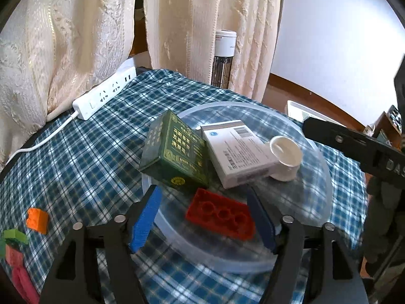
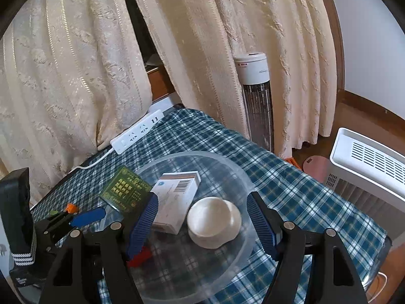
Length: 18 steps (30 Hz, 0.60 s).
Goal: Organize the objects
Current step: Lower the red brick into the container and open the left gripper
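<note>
A clear round tray on the checked cloth holds a green box, a white box, a white cup on its side and a red brick. My left gripper is open, its blue pads either side of the red brick, which lies studs-down in the tray; the left pad stands clear of it. My right gripper is open above the white cup, with a gap on each side. The red brick shows partly behind its left finger.
Orange, green and red bricks lie on the cloth left of the tray. A white power strip sits at the table's far edge by the curtains. A tower heater and a white appliance stand beyond the table.
</note>
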Tool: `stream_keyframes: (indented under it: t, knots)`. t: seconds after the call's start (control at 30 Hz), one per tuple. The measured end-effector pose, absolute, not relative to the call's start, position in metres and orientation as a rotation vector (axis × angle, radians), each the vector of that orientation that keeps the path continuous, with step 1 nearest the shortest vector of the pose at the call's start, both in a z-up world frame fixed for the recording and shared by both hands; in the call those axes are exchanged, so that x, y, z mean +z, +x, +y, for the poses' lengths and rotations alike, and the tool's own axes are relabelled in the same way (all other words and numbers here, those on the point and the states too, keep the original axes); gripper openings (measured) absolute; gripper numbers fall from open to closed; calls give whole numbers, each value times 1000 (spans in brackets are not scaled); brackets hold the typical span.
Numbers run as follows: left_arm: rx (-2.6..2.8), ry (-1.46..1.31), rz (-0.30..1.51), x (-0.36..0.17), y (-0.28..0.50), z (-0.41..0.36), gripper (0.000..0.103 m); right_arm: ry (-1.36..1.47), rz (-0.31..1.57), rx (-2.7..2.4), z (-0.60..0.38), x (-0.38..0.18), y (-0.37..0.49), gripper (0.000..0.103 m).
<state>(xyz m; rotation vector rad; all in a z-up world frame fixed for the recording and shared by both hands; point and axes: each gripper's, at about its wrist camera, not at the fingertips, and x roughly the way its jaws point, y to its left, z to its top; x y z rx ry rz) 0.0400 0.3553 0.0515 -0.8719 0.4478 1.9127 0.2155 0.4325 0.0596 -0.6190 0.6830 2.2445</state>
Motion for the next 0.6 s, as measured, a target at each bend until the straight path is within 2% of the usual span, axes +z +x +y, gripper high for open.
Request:
stream_keyframes:
  t: [0.6]
  knots:
    - [2073, -872, 425, 70, 55, 290, 75, -660, 640, 2364, 386, 70, 177, 78]
